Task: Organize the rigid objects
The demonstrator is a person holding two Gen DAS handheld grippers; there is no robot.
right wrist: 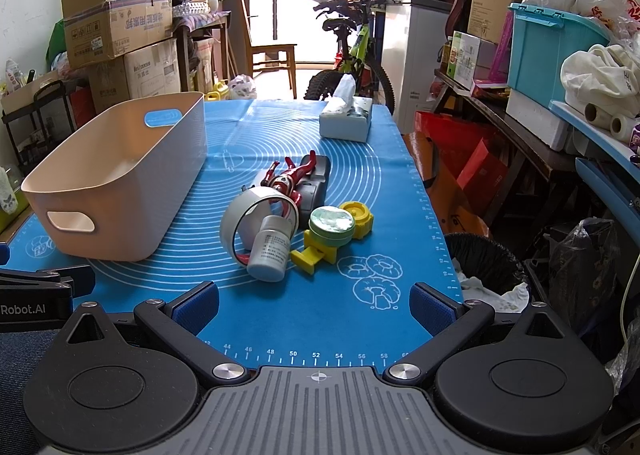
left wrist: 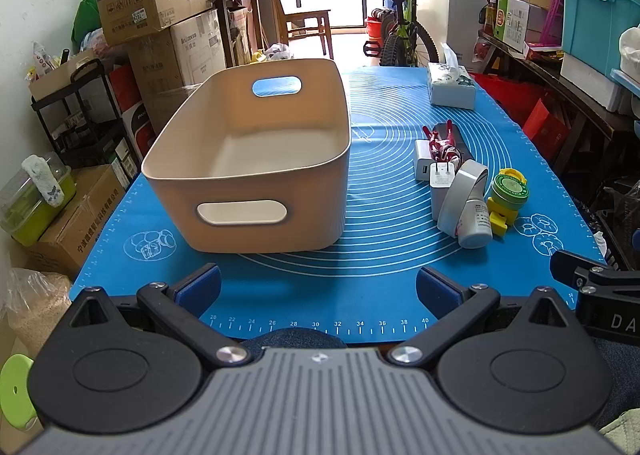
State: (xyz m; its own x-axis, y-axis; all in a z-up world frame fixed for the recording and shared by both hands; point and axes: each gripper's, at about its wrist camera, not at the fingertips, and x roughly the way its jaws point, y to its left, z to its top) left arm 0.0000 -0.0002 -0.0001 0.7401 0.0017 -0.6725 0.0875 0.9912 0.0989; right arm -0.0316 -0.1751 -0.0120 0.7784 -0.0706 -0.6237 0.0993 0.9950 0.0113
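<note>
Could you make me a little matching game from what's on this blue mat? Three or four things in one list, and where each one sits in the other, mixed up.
Things:
1. storage bin
2. tissue box
3. green round tin
4. white pill bottle

Places:
A. lying on its side, partly inside the ring of the tape roll
B. far end of the mat, on the right
C. resting on the yellow plastic part
D. left side of the mat, nothing visible inside it

Pairs: 1-D, 2-B, 3-C, 4-A

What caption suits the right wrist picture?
Open right gripper faces a pile of small items beside an empty bin on a blue mat.
</note>
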